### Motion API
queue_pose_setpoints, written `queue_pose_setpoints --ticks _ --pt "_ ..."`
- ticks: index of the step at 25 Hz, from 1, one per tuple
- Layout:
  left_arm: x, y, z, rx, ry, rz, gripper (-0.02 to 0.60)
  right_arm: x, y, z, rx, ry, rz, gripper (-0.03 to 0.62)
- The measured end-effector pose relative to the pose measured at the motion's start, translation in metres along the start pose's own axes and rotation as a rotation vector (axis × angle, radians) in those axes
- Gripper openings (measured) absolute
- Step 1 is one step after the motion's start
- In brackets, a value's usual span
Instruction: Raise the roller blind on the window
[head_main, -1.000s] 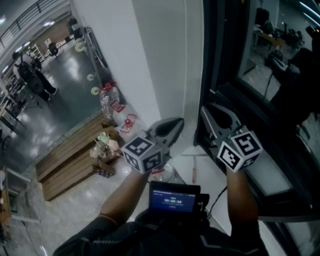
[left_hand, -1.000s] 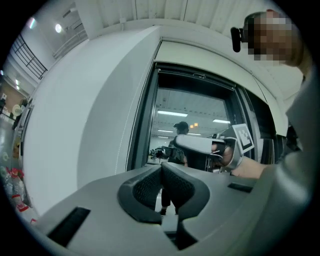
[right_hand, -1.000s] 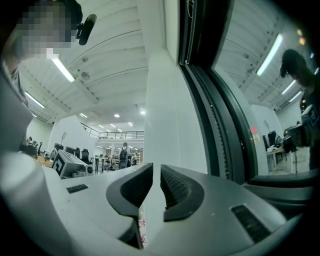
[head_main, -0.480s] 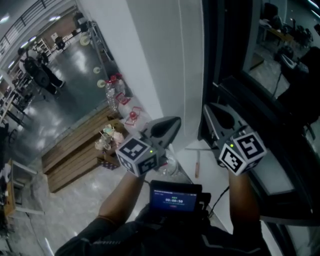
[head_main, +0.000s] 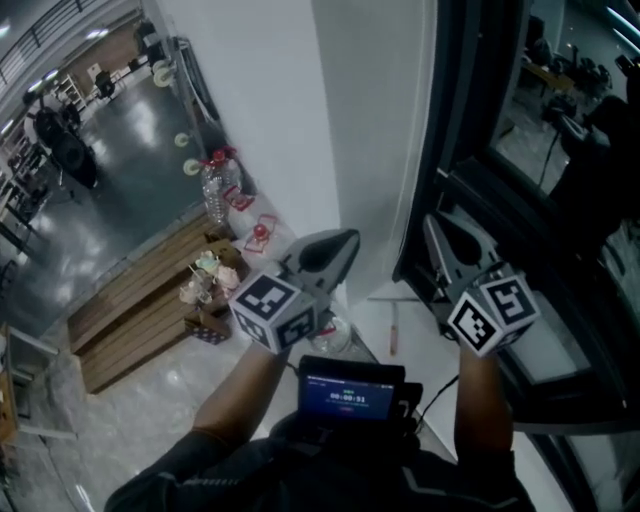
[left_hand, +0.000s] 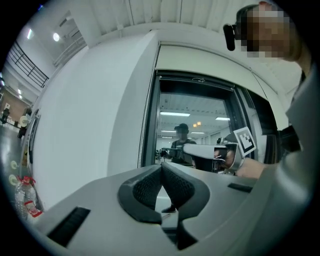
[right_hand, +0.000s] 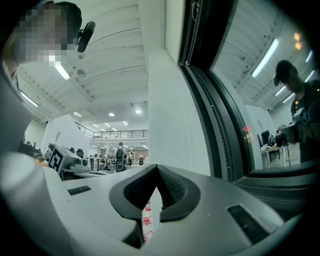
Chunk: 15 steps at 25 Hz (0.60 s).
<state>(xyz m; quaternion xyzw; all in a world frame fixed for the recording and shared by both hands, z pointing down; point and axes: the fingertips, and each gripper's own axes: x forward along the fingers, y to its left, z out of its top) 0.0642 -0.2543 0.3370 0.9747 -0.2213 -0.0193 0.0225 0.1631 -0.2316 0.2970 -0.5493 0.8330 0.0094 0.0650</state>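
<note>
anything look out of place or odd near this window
Nothing looks damaged or spilled. One stray item: a small stick-like tool lies loose on the white sill beside the dark window frame. On the floor, bottles and small clutter sit by wooden boards.

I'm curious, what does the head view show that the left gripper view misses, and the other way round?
Only the head view shows the small screen at the person's chest and the wooden boards on the floor. Only the left gripper view shows the ceiling and the window's top edge. Both show the shut left tool, the white wall, the dark window frame and the bottles.
</note>
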Motion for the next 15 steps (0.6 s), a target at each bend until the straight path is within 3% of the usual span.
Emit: queue_pose_setpoints --ticks 15 --pt "-0.017 0.015 0.007 -0.006 -0.031 -0.066 -0.003 0.012 0.018 -0.003 0.003 0.0 -0.071 0.02"
